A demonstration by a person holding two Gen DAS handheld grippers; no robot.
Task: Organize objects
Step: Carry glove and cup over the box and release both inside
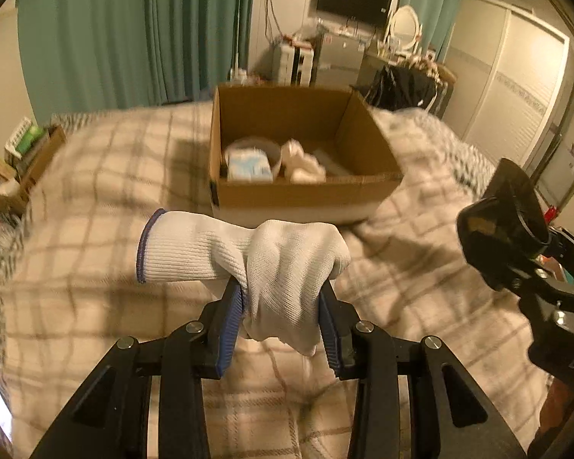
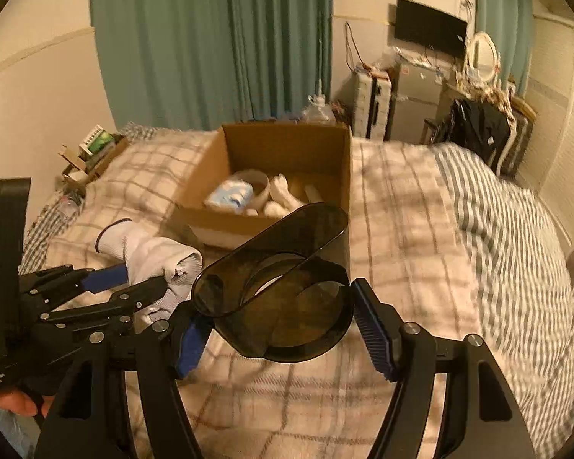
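White knit glove with blue cuff edge (image 1: 271, 267) clamped in left tool (image 1: 283, 317), above plaid-blanketed bed (image 1: 95, 229). Dark smoked translucent plastic container (image 2: 283, 294) pinched between right tool (image 2: 283, 329) pads. Open brown cardboard box (image 1: 287, 191) ahead on bed, holding white and pale-blue items.

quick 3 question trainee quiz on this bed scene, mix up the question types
1. True or false: the left tongs are shut on the white glove.
2. What do the right tongs hold? A) dark translucent container B) roll of tape C) nothing
3. Fill in: the cardboard box sits on the ____.

Key: 1 true. 2 A, the dark translucent container. 3 bed.
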